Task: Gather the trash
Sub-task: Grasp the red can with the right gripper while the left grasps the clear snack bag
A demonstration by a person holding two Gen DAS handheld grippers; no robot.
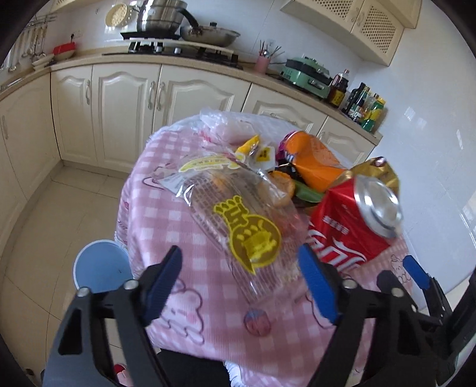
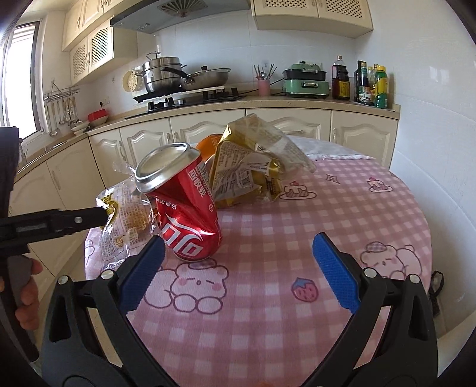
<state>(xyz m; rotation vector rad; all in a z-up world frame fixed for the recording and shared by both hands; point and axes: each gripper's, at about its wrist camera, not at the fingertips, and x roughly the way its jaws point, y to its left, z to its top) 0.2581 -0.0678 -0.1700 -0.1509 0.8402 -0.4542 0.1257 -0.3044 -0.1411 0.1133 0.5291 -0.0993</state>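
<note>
A home kitchen: cream panelled cabinets [image 2: 208, 131] under a beige counter [image 2: 297, 102], a black gas hob [image 2: 190, 99] with stacked steel pots [image 2: 162, 76], a grey extractor hood [image 2: 166, 15], dark sauce bottles [image 2: 369, 84], hanging ladles [image 2: 64, 111].

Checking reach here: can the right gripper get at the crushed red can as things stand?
Probably yes: the right gripper is open, and the red can stands just ahead by its left finger with only bare tablecloth between them.

One crushed red cola can [image 2: 184, 205], one clear bread bag with yellow print [image 1: 238, 220], one gold snack wrapper [image 2: 250, 166], one orange snack packet [image 1: 315, 163], one blue bin [image 1: 101, 268], two open grippers, one pink checked tablecloth [image 2: 297, 256].
</note>
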